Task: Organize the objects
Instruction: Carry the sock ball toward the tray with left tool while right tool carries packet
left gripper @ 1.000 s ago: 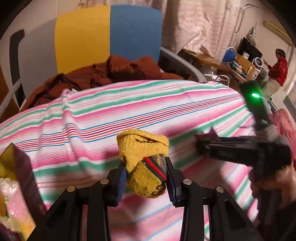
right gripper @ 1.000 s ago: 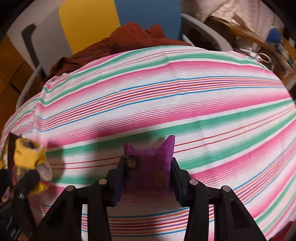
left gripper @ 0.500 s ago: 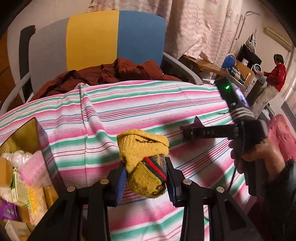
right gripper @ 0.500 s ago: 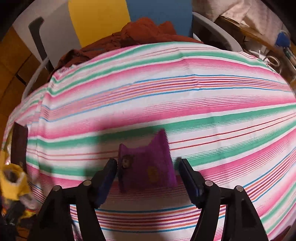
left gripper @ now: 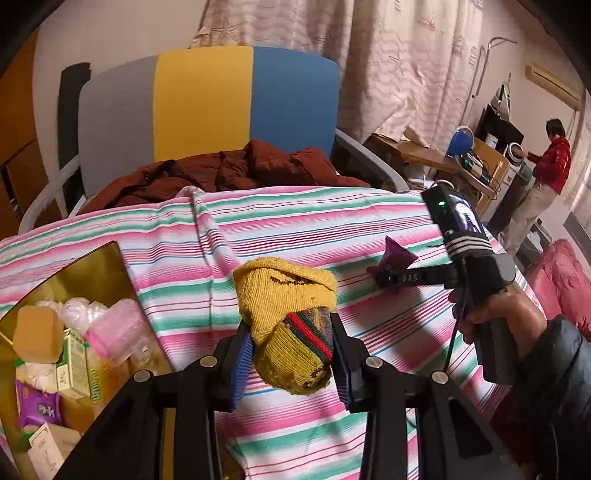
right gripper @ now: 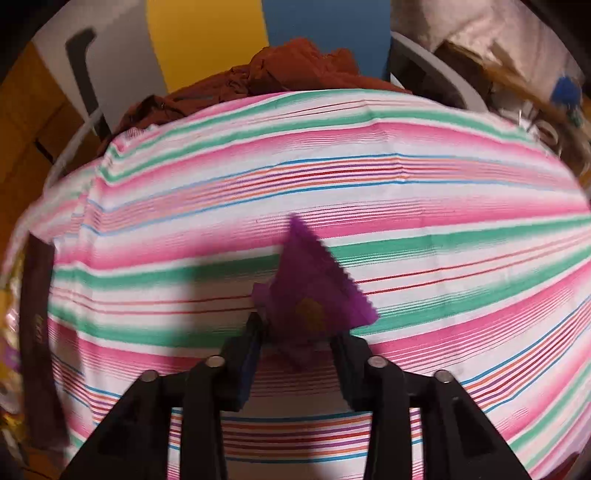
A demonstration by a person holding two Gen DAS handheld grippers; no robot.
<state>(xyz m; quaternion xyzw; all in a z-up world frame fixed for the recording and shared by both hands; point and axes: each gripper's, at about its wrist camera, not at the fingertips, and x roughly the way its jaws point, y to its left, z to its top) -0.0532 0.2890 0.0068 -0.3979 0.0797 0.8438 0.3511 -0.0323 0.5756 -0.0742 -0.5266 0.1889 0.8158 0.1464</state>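
Purple packet point(right gripper: 314, 295) regripped, tilted, yellow sock point(left gripper: 288, 325) unmoved

left wrist: close, forward over striped cloth point(left gripper: 295, 221) | right wrist: close, downward | shared: cloth, chair point(right gripper: 207, 33)

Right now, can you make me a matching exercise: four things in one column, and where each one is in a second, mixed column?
Things:
1. sock
2. purple packet
3. brown jacket
4. orange sponge

Places:
A. in the box
B. in the left gripper
C. on the chair
D. in the right gripper

Pairs: 1-B, 2-D, 3-C, 4-A
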